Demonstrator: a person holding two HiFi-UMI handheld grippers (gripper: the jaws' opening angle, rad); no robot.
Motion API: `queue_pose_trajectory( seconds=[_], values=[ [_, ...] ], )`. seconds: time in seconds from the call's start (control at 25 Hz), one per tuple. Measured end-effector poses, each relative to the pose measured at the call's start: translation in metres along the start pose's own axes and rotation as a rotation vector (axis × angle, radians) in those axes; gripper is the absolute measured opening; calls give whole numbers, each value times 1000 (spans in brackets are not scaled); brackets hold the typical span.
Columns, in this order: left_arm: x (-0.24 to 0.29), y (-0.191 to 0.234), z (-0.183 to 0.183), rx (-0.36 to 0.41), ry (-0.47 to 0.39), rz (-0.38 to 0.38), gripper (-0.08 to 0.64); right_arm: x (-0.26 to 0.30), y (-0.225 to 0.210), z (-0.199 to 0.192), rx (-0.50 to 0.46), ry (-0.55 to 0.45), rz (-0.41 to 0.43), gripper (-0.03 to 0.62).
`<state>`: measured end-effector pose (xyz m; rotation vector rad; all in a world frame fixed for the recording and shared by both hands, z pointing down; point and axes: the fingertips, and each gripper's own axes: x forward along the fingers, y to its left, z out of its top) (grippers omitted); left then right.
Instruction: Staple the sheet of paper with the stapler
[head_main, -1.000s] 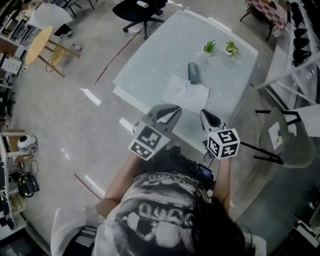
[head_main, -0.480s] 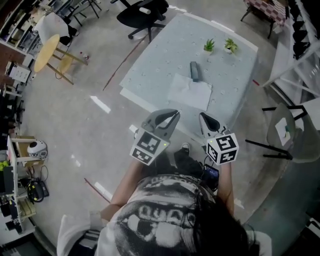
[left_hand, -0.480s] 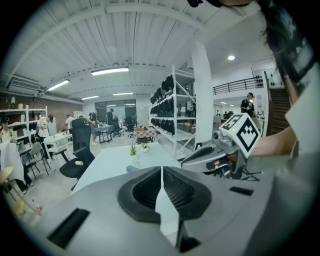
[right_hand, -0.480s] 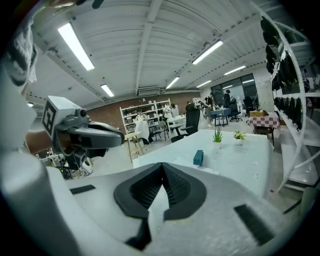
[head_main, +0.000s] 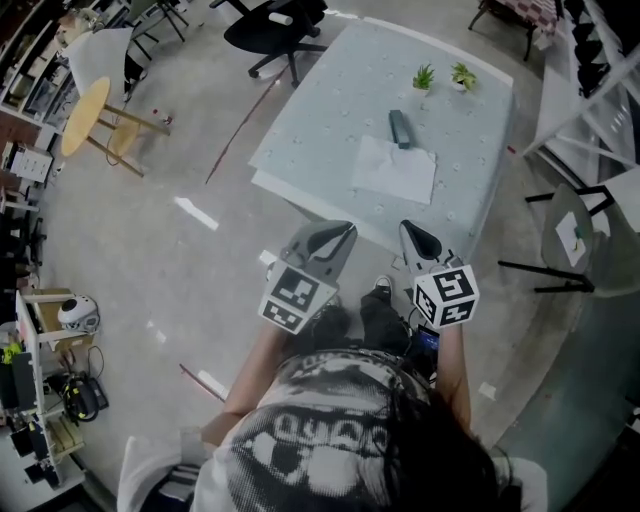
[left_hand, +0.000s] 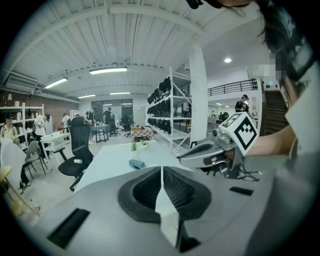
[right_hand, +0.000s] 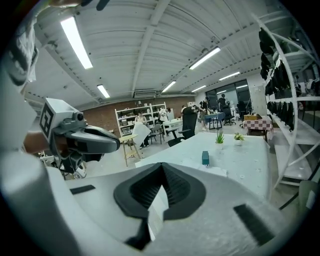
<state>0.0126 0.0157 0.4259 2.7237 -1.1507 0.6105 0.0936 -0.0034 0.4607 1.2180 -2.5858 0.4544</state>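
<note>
Currently, left tool (head_main: 338, 232) and right tool (head_main: 413, 235) are clenched empty, short of the pale rectangular surface (head_main: 320, 110). White paper sheet (head_main: 395, 170) lies by its near edge, dark teal stapler (head_main: 401, 128) just beyond.

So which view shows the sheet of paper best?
The head view: the sheet of paper shows whole, from above, on the table. The right gripper view gives only a thin edge-on sliver; the left gripper view shows none clearly.

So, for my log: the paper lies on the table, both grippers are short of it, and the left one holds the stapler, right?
No. The left gripper is shut on nothing; the head view shows the stapler lying on the table at the paper's far edge.
</note>
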Motion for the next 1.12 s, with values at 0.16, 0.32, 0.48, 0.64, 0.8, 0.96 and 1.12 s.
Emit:
queue_pose_trajectory(
  seconds=[0.16,0.32,0.48,0.64,0.8,0.96,1.12],
  values=[
    [-27,4,-13,5,-8,-23,9,0,27,-3,8,-6,-36,-8],
    [-50,5,-25,6,-18,-44,9,-2,54,-7,2,-9,-63,-8],
    [-66,6,-32,6,-31,-64,9,-6,75,-9,-3,-8,-84,-9],
    [-77,2,-35,10,-48,-90,10,-13,87,-11,-6,-11,-116,-8],
    [-84,-3,-40,13,-56,-111,9,-17,95,-16,-10,-8,-136,-8],
    [-91,-1,-42,15,-66,-120,9,-16,104,-16,-17,-6,-141,-8],
    [-97,3,-41,20,-78,-123,9,-13,112,-14,-25,-4,-143,-8]
  ],
)
